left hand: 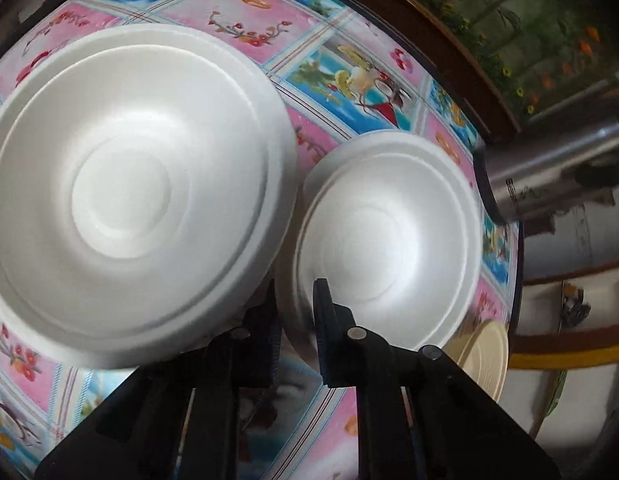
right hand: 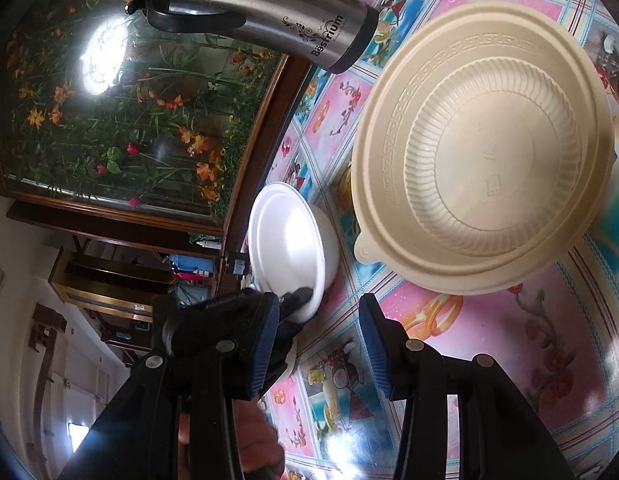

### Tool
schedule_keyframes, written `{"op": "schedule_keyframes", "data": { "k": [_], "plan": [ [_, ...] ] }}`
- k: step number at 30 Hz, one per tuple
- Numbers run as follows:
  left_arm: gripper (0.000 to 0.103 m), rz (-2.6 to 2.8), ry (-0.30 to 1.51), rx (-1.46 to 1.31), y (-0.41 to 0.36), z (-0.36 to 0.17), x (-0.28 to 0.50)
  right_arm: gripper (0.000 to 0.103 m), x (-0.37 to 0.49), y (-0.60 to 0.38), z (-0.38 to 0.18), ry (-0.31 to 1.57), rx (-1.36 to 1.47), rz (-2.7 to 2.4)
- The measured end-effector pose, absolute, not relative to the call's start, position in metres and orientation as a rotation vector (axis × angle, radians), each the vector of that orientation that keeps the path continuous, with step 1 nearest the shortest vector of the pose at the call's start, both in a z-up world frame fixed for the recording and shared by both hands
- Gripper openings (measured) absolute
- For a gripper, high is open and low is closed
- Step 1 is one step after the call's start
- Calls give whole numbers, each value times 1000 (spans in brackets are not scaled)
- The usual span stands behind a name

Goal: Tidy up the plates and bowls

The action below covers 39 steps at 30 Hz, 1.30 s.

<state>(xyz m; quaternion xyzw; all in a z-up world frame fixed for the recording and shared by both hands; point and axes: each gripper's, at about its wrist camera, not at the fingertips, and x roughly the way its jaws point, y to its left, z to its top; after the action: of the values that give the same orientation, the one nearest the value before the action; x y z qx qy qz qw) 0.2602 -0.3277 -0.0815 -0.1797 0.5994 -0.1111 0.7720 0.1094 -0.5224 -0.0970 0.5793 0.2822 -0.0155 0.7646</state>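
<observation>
Left wrist view, from left to right: two white foam bowls sit on the worktop [left hand: 237,12], which is covered by a patterned pink and blue cloth. The large white bowl [left hand: 129,196] fills the 9 o'clock side; the small white bowl [left hand: 389,236] lies just beside it at 3 o'clock. The left hand-held gripper [left hand: 297,312] is pinching the near rim of the small white bowl, one finger inside the wall and one outside. One cream plastic bowl [left hand: 485,348] peeks in at 4 o'clock, and one steel flask [left hand: 549,168] stands at 3 o'clock.

Right wrist view: the small white bowl shows at 9 o'clock of centre. The right hand-held gripper [right hand: 321,340] stands spread with nothing between its fingers, over the cloth. The cream plastic bowl, upside down, sits at 1 o'clock.
</observation>
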Motion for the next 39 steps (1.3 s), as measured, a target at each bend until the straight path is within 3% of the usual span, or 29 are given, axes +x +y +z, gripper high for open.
{"op": "schedule_keyframes", "data": {
  "k": [10, 23, 35, 39],
  "plan": [
    [12, -334, 1366, -284, -291, -73, 209, 44, 115, -523, -100, 720, 1211, -80],
    [12, -336, 1408, -299, -185, -70, 134, 44, 122, -458, -82, 893, 991, 77],
    [12, -423, 1404, -303, -149, -73, 86, 44, 51, -384, -83, 963, 844, 152],
    [12, -438, 1371, -269, -149, -71, 72, 35, 38, -371, -81, 992, 800, 114]
  ]
}}
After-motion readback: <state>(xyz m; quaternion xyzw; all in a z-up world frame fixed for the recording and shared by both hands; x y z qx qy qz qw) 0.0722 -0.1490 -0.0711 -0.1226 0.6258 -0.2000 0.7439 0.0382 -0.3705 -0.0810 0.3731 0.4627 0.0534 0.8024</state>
